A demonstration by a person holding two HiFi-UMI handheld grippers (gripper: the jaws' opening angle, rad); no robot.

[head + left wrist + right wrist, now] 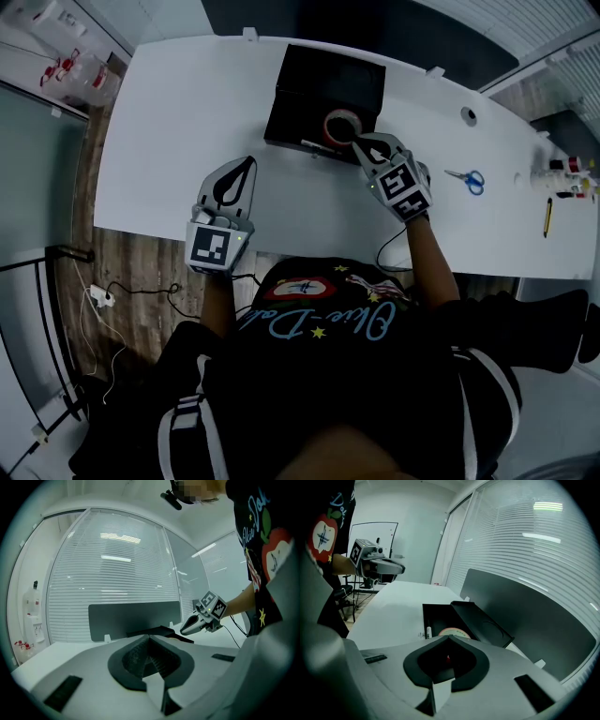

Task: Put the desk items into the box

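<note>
Scissors are my pick for the next item: light, stiff, slick metal, blades pointed, best pinched across the closed blades just ahead of the blue handles. They lie flat on the table, well right of the right fingertips. Nearest me, left gripper hovers over bare table, jaws closed tip to tip, empty. Right gripper sits at the near wall of the box, jaws together, apparently holding nothing. Just beyond its tips, a tape roll lies inside. Farther right, a yellow pen.
</note>
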